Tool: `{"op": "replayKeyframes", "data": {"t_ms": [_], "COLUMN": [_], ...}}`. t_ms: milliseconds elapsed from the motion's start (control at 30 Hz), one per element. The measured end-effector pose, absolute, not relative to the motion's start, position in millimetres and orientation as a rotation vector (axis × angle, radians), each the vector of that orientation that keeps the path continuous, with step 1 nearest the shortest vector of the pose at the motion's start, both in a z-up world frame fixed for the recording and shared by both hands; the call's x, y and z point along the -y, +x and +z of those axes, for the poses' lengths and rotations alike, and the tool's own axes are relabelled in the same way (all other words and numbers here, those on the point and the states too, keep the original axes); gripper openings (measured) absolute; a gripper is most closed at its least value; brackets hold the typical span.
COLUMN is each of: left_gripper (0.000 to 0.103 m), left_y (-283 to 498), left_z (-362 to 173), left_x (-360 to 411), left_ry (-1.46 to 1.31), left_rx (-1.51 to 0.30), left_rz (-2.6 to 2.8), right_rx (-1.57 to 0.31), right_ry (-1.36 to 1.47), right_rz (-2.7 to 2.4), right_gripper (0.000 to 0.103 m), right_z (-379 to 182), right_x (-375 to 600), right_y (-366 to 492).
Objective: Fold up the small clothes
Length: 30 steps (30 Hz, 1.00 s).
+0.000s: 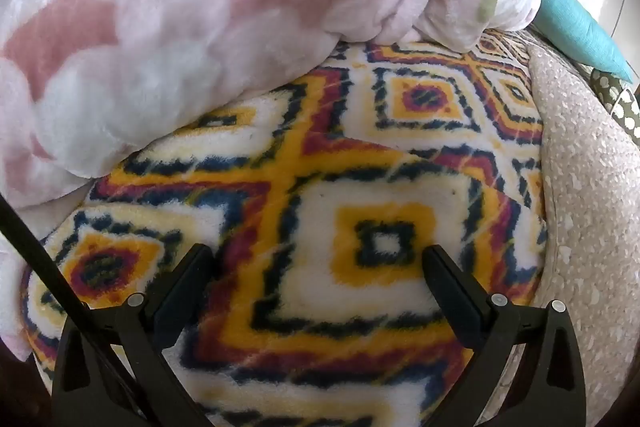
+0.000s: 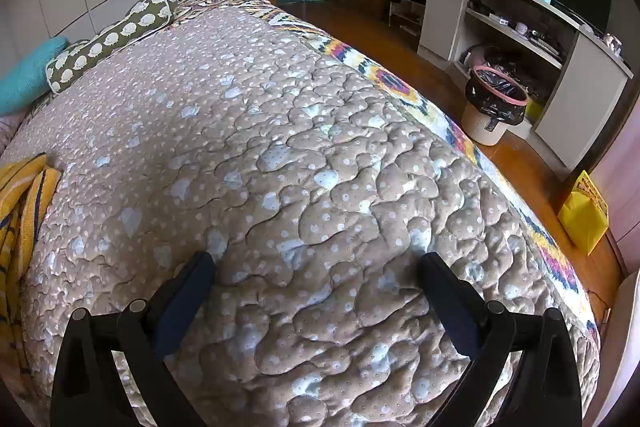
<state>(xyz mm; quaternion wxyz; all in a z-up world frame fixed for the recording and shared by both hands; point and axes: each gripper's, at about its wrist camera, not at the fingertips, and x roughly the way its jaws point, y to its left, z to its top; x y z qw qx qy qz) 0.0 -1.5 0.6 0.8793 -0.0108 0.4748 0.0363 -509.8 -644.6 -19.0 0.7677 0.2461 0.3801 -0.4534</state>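
My left gripper (image 1: 316, 259) is open and empty, low over a fleece blanket (image 1: 304, 163) with a yellow, red and blue diamond pattern. My right gripper (image 2: 316, 267) is open and empty over a beige quilted bed cover (image 2: 260, 131) with pale dots. A yellow striped cloth (image 2: 20, 203) with dark lines lies at the left edge of the right wrist view, on the cover and well left of the right gripper. No other small garment shows in either view.
A bulky pink and white plush blanket (image 1: 180, 11) is heaped behind the left gripper. A teal pillow (image 1: 576, 23) and a green patterned bolster (image 2: 112, 39) lie at the bed's far side. Right of the bed are wooden floor, a waste bin (image 2: 494, 107), shelves (image 2: 520, 27) and a yellow box (image 2: 584, 215).
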Motion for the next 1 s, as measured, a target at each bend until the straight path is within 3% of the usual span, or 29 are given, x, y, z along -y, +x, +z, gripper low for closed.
{"op": "replayKeyframes", "data": {"t_ms": [1000], "left_gripper": [0.103], "left_y": [-0.1], "left_z": [0.3], "left_x": [-0.4], "left_ry": [-0.062], "left_rx": [-0.990], "left_rz": [0.055], "right_rx": [-0.830], "right_ry": [0.532], "right_rz": [-0.986], "right_gripper": [0.103], "right_z": [-19.2], "right_x": [644.7], "right_y": [-509.6]}}
